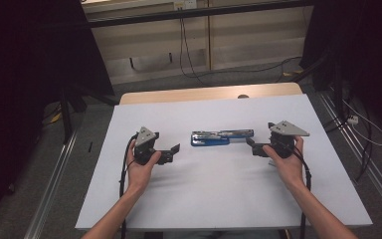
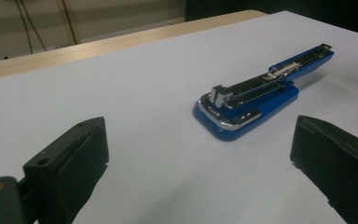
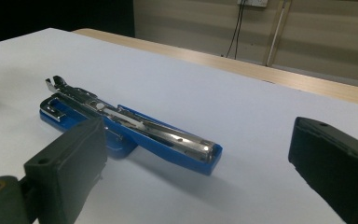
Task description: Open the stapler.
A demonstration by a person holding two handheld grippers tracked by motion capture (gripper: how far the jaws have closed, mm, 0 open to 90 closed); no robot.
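Observation:
A blue stapler [image 1: 222, 137] with a chrome magazine lies swung open and flat at the middle of the white table [image 1: 204, 199]. My left gripper [image 1: 172, 153] is held to its left, jaws open and pointing right toward it, nothing between them. In the left gripper view the stapler [image 2: 261, 93] lies ahead and to the right of the open jaws [image 2: 200, 140]. My right gripper [image 1: 252, 145] sits just off the stapler's right end, open and pointing left. In the right gripper view the stapler [image 3: 135, 126] lies close ahead, its near end between the open jaws [image 3: 196, 140].
A strip of bare wooden tabletop [image 1: 209, 93] runs along the far edge. Cables [image 1: 189, 55] hang down the wall behind and trail over the floor. Dark frames stand at both sides of the table.

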